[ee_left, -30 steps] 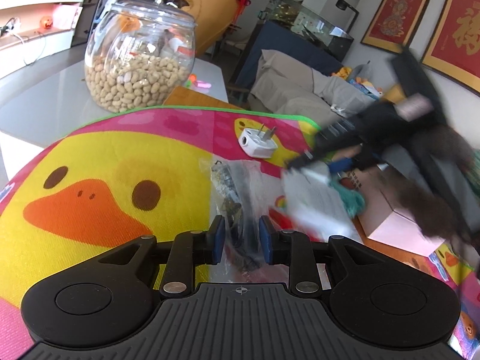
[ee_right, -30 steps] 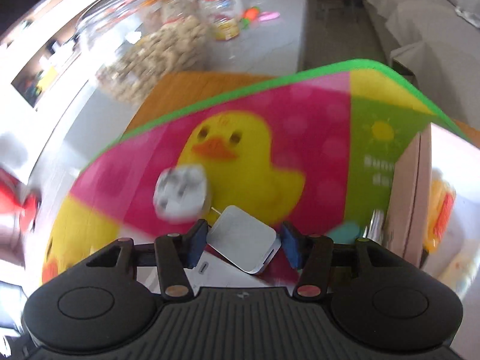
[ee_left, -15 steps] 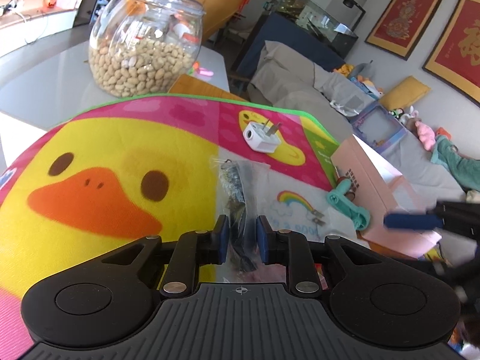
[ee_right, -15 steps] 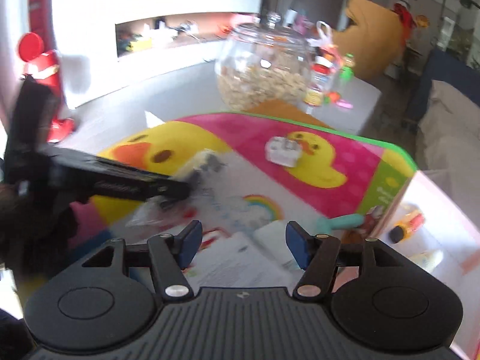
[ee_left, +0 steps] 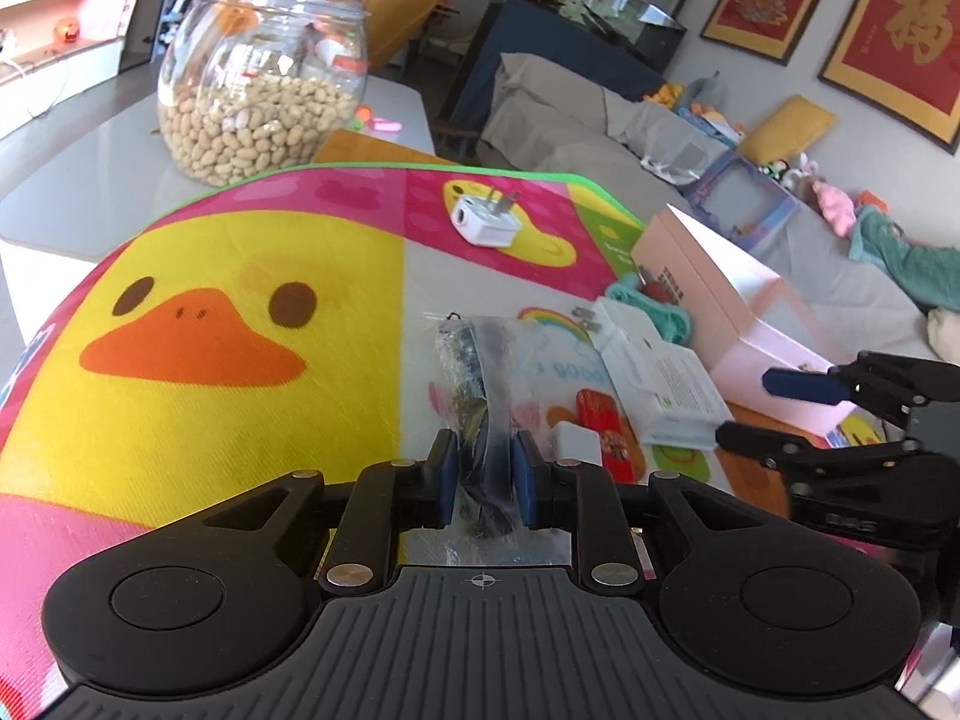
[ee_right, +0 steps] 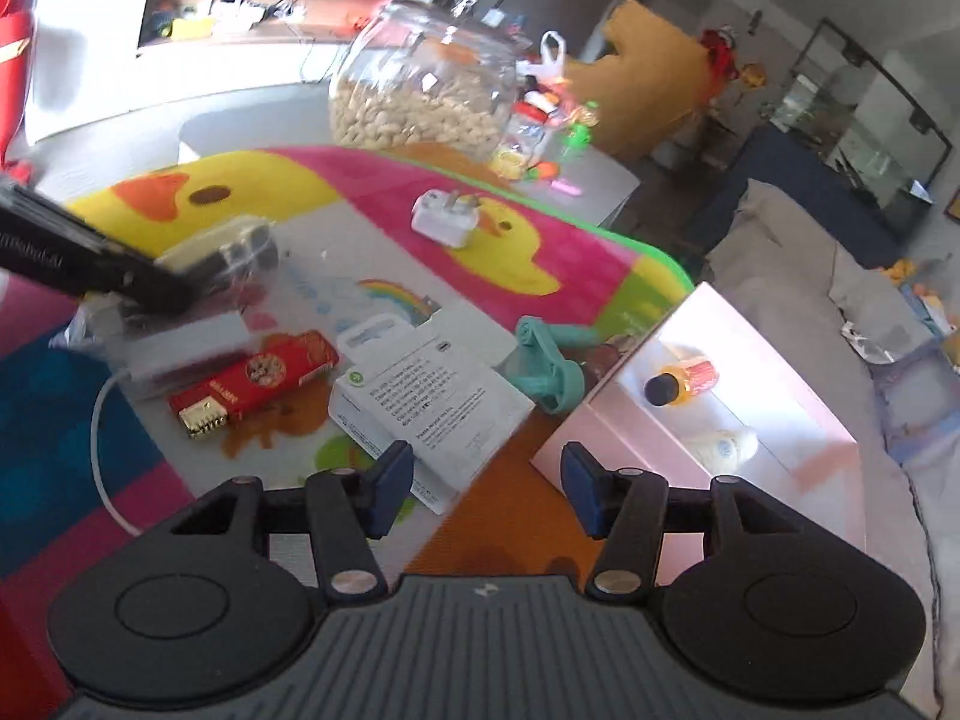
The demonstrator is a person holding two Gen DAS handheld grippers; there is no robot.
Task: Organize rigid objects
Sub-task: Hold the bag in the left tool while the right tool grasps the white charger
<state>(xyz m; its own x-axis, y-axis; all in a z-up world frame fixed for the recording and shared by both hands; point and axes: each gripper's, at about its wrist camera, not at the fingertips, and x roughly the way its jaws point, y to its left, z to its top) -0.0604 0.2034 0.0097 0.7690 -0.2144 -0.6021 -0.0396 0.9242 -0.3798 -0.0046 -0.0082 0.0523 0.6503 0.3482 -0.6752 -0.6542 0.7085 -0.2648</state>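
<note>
My left gripper (ee_left: 483, 483) is shut on a clear plastic bag of dark parts (ee_left: 477, 372) lying on the duck mat (ee_left: 210, 276). The bag also shows in the right wrist view (ee_right: 234, 264) under the left gripper's fingers (ee_right: 150, 291). My right gripper (ee_right: 486, 495) is open and empty, above the mat's edge beside a white flat box (ee_right: 426, 402). It shows at the right in the left wrist view (ee_left: 792, 414). A white plug adapter (ee_right: 447, 219), a red tin (ee_right: 258, 381), a teal tool (ee_right: 549, 369) and a white cabled block (ee_right: 186, 345) lie on the mat.
A pink open box (ee_right: 708, 414) stands right of the mat and holds a small orange bottle (ee_right: 681, 381) and a pale round item (ee_right: 723, 444). A glass jar of peanuts (ee_left: 261, 84) stands behind the mat. A grey sofa (ee_left: 600, 120) lies beyond.
My right gripper let go of the white flat box, which now lies on the mat, then swung back to the right near the pink box. My left gripper stayed shut on the bag.
</note>
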